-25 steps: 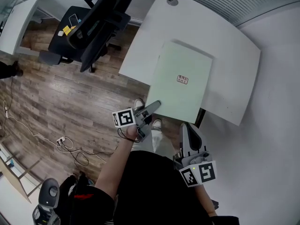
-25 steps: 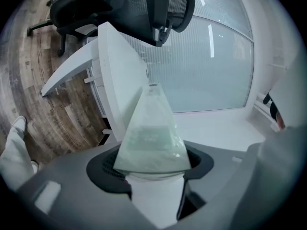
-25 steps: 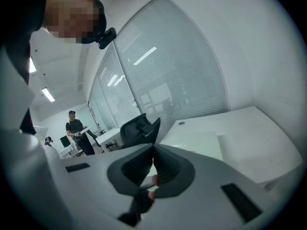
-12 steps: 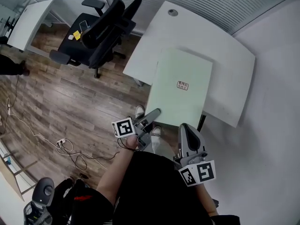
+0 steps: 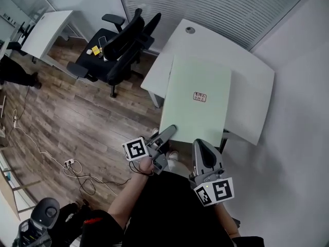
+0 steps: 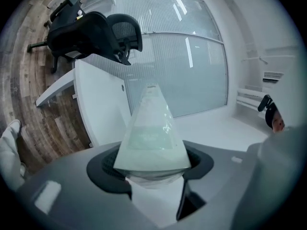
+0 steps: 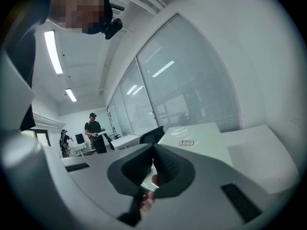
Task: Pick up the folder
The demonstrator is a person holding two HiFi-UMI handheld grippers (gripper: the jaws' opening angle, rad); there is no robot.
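The pale green folder (image 5: 198,99) with a small label hangs flat above the white table (image 5: 252,81). My left gripper (image 5: 170,131) is shut on the folder's near left corner. In the left gripper view the folder (image 6: 151,128) runs edge-on out from between the dark pads of the left gripper (image 6: 151,169). My right gripper (image 5: 199,144) sits just off the folder's near edge, jaws together and nothing between them. In the right gripper view the folder (image 7: 192,143) lies beyond the tips of the right gripper (image 7: 153,152).
A black office chair (image 5: 123,45) stands left of the table on the wood floor. A second white desk (image 5: 46,32) is at far left, and cables (image 5: 72,163) lie on the floor. Two people (image 7: 93,131) stand far off by the glass wall.
The folder has come up off the table in the left gripper and now looks larger and higher. Both grippers have risen; the right one has shifted slightly toward the folder's near edge.
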